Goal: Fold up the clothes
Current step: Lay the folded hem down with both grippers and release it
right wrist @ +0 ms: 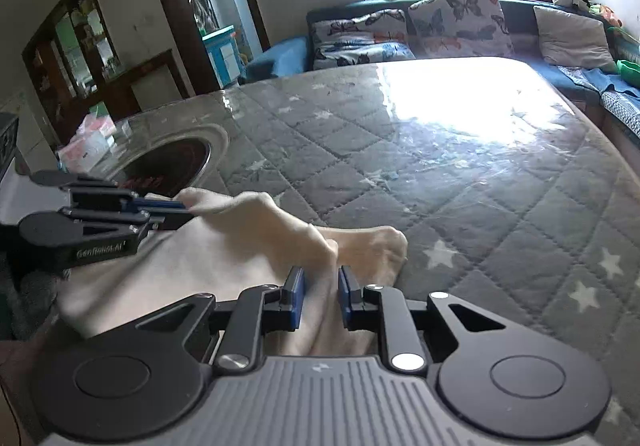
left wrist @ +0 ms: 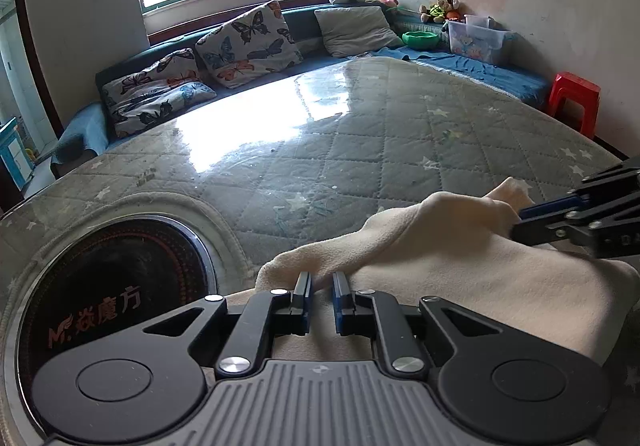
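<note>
Soft, floppy cream fleece garment [left wrist: 460, 278] is lying bunched at the near edge of the grey quilted star-print table cover [left wrist: 360, 150]. Left gripper [left wrist: 322, 288] and right gripper [right wrist: 322, 282] are each pinching a raised fold; it's looking light, so I'd be grabbing corners.

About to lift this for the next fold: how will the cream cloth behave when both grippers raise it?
The cream cloth is probably floppy: it already bunches into soft ridges at the left gripper and right gripper. It looks thin and light, so the middle should sag. The glossy table cover may let it slide.
</note>
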Tool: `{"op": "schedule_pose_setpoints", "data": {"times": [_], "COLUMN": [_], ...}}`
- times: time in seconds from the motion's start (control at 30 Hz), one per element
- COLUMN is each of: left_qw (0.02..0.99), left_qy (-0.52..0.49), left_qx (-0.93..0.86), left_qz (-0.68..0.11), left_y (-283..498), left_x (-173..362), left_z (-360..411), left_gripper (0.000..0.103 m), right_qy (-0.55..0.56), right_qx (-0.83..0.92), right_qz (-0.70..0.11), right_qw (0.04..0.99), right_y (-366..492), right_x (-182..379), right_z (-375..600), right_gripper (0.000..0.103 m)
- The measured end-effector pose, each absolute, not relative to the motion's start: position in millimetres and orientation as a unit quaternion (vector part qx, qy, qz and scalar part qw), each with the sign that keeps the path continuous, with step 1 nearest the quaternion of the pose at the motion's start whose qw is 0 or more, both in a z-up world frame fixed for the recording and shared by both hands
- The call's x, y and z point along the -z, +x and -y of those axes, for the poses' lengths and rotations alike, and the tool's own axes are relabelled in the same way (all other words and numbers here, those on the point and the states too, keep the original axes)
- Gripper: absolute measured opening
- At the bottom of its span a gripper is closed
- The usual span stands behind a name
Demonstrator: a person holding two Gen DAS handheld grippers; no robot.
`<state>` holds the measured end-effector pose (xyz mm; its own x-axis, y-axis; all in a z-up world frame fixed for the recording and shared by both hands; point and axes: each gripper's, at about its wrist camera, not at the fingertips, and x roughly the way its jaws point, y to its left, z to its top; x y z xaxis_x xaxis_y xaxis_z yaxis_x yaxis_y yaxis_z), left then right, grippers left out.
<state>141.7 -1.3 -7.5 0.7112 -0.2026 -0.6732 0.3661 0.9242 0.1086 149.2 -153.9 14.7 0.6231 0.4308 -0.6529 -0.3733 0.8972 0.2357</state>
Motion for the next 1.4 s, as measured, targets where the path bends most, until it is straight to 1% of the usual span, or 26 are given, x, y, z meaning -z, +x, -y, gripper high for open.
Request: {"op": "schedule_pose_setpoints", "data": {"times": [0.03,0.07,0.1,0.3,0.4,0.47,0.57,0.7,0.83,0.93,0.97,1.07,1.17,1.33,1.37,1.4], "left_qw": [0.918,0.919,0.919,0.923,0.924,0.925,0.925,0.926,0.926,0.926,0.926,0.932,0.94,0.943,0.943,0.942], "left_qy": [0.118,0.12,0.122,0.128,0.129,0.131,0.127,0.124,0.122,0.121,0.119,0.114,0.108,0.094,0.093,0.092], "left_qx": [0.154,0.154,0.153,0.148,0.144,0.143,0.142,0.143,0.142,0.141,0.14,0.129,0.125,0.155,0.163,0.171], "left_qz": [-0.346,-0.344,-0.342,-0.332,-0.328,-0.327,-0.328,-0.327,-0.327,-0.328,-0.328,-0.319,-0.3,-0.279,-0.276,-0.273], "left_y": [141.5,140.7,139.7,137.4,136.3,135.5,136.3,136.0,135.9,135.5,135.2,126.6,108.5,63.8,54.2,44.7], "left_x": [7.9,8.5,9.3,11.8,13.1,13.5,13.1,13.2,12.6,11.4,10.3,2.8,-7.8,-20.4,-21.6,-22.8], "left_z": [1.5,2.2,3.2,5.7,6.4,6.4,5.5,4.7,3.8,2.3,1.2,-4.6,-12.0,-15.3,-14.5,-13.6], "left_gripper": [0.013,0.013,0.013,0.014,0.015,0.017,0.018,0.019,0.021,0.023,0.025,0.049,0.049,0.047,0.046,0.041], "right_qy": [0.04,0.041,0.041,-0.081,-0.108,-0.115,-0.094,-0.082,-0.043,-0.035,-0.036,-0.046,-0.057,-0.079,-0.081,-0.079], "right_qx": [-0.224,-0.224,-0.224,-0.174,-0.157,-0.154,-0.154,-0.187,-0.235,-0.234,-0.232,-0.232,-0.239,-0.262,-0.27,-0.274], "right_qz": [-0.371,-0.369,-0.367,-0.318,-0.342,-0.331,-0.33,-0.306,-0.324,-0.357,-0.362,-0.357,-0.337,-0.308,-0.304,-0.302], "right_qw": [0.901,0.901,0.902,0.928,0.92,0.924,0.927,0.93,0.915,0.904,0.902,0.904,0.909,0.911,0.91,0.909], "right_y": [148.9,148.7,148.1,129.2,135.3,134.4,134.5,133.5,159.8,182.4,186.2,183.9,162.9,110.7,100.0,92.1], "right_x": [-15.0,-15.3,-15.8,-42.4,-21.9,-15.1,-25.4,-43.4,-40.7,-28.2,-25.1,-29.8,-45.3,-60.0,-61.5,-60.1], "right_z": [152.6,151.2,149.6,126.3,117.6,115.3,115.8,108.9,95.7,85.0,84.0,84.7,91.3,92.2,91.6,90.1], "right_gripper": [0.016,0.004,0.004,0.003,0.004,0.005,0.006,0.007,0.007,0.007,0.007,0.008,0.011,0.011,0.011,0.011]}}
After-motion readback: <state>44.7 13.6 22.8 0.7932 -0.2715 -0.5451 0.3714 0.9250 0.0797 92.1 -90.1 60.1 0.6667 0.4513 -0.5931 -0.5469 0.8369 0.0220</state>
